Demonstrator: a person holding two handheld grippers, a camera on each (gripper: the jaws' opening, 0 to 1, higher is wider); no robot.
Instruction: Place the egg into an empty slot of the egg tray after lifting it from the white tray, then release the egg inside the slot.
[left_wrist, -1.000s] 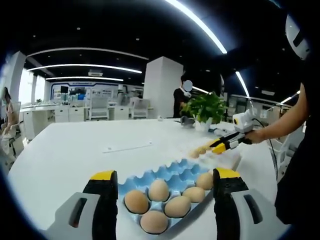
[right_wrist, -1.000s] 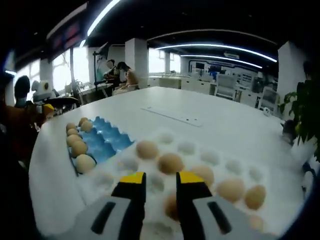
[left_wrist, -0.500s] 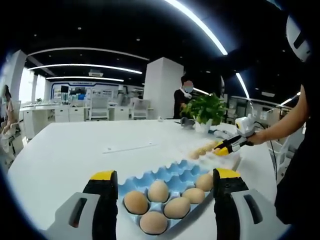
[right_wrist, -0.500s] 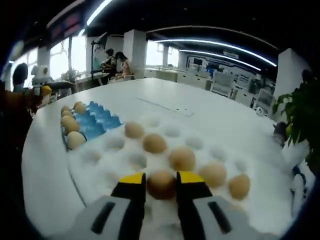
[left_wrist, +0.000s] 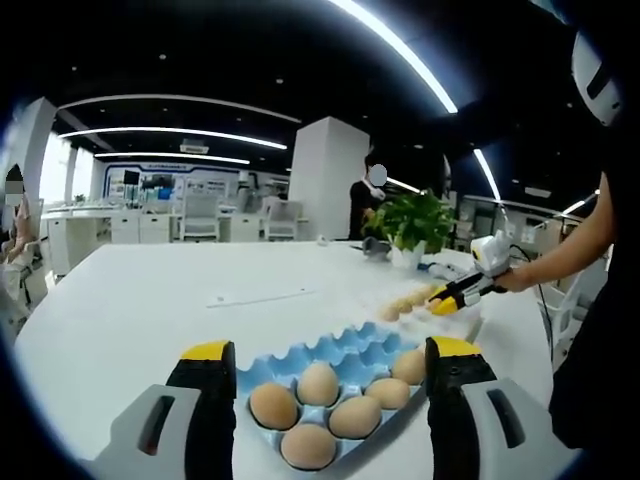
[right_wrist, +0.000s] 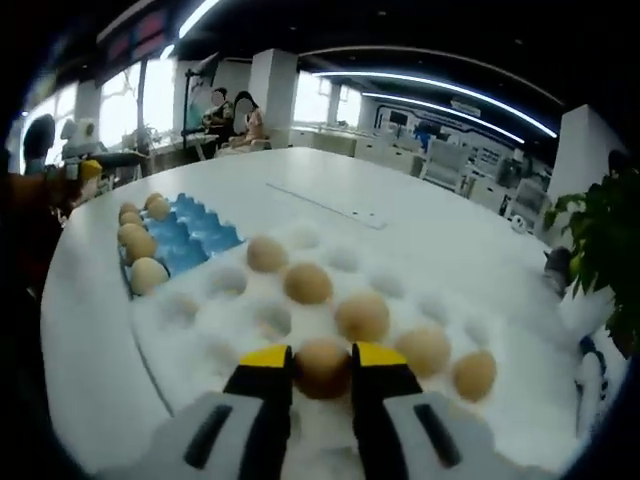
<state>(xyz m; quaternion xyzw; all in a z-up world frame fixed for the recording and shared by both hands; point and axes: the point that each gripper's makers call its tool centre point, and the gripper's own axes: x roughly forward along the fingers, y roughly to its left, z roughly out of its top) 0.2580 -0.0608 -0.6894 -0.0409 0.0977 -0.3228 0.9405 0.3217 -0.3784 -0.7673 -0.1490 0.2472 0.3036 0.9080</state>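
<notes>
- Right gripper (right_wrist: 322, 366) jaws snug against an egg (right_wrist: 322, 365) in the white tray (right_wrist: 520, 415), not lifted.
- Left gripper (left_wrist: 327, 400) wide open, empty, straddling the blue egg tray (left_wrist: 345, 350).
- Left to do: lift, carry, release.

We saw tan eggs (right_wrist: 322, 366) in a white tray (right_wrist: 250, 345), a blue egg tray (left_wrist: 345, 352) on a white counter (left_wrist: 130, 310), and yellow-tipped black grippers (right_wrist: 322, 362).
</notes>
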